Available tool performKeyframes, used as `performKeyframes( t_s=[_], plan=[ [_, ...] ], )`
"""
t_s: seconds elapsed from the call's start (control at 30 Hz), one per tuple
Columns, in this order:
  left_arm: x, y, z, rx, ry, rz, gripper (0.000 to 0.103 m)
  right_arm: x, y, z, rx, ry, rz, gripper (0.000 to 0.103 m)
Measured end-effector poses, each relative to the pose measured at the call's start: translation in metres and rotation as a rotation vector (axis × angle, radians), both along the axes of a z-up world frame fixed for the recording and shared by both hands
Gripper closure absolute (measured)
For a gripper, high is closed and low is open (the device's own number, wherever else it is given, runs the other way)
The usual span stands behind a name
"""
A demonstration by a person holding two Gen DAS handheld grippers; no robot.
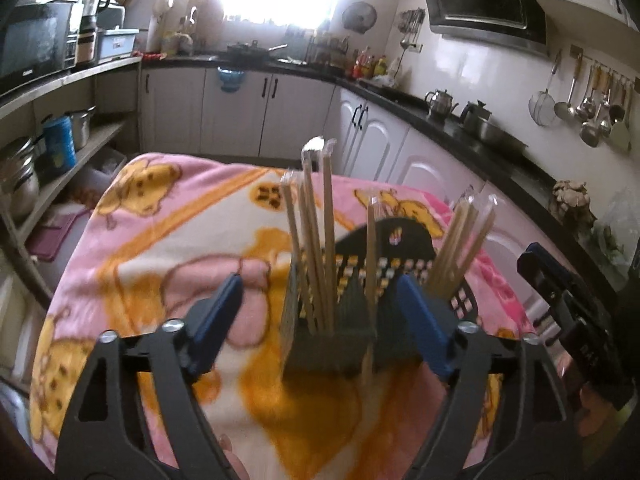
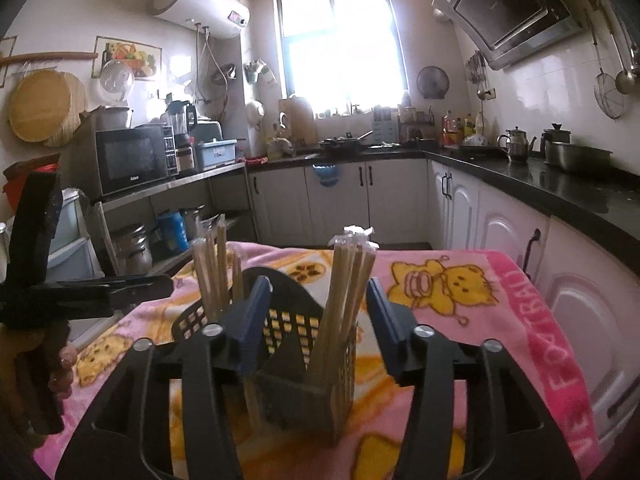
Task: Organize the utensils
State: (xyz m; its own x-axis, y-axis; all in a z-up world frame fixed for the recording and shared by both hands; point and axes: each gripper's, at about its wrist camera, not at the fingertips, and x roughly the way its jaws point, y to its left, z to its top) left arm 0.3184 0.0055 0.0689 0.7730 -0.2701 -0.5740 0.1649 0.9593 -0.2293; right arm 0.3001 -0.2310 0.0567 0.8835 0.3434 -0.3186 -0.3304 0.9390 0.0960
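Left gripper (image 1: 320,320) fingers (image 1: 218,314) spread wide, holding nothing; right gripper (image 2: 318,326) fingers (image 2: 254,320) likewise parted and empty. Between each pair stands the black holder (image 1: 352,320), chopsticks (image 1: 316,240) upright inside, on a pink blanket (image 1: 160,240).

Window (image 2: 340,48) behind blows out, heavy backlit glare; my near fingers (image 1: 216,316) soft, edges bent by fisheye, corners dark

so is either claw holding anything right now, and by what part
Nothing is held. The left claw and right claw are both open, either side of the black utensil holder with its chopsticks.
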Motion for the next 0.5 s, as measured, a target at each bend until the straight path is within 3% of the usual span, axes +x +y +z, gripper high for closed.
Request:
performKeyframes(
  t_s=[0.1, 0.23, 0.5],
  plan=[
    [-0.018, 0.002, -0.005, 0.000, 0.030, 0.005, 0.014, -0.016, -0.001, 0.000, -0.013, 0.020, -0.014, 0.034],
    [-0.043, 0.000, -0.015, 0.014, 0.063, -0.003, 0.011, -0.039, -0.001, 0.002, -0.023, 0.029, -0.036, 0.017],
    [-0.089, -0.002, -0.026, -0.004, 0.081, 0.015, 0.011, -0.075, -0.006, -0.001, -0.050, 0.109, -0.051, 0.009]
  ],
)
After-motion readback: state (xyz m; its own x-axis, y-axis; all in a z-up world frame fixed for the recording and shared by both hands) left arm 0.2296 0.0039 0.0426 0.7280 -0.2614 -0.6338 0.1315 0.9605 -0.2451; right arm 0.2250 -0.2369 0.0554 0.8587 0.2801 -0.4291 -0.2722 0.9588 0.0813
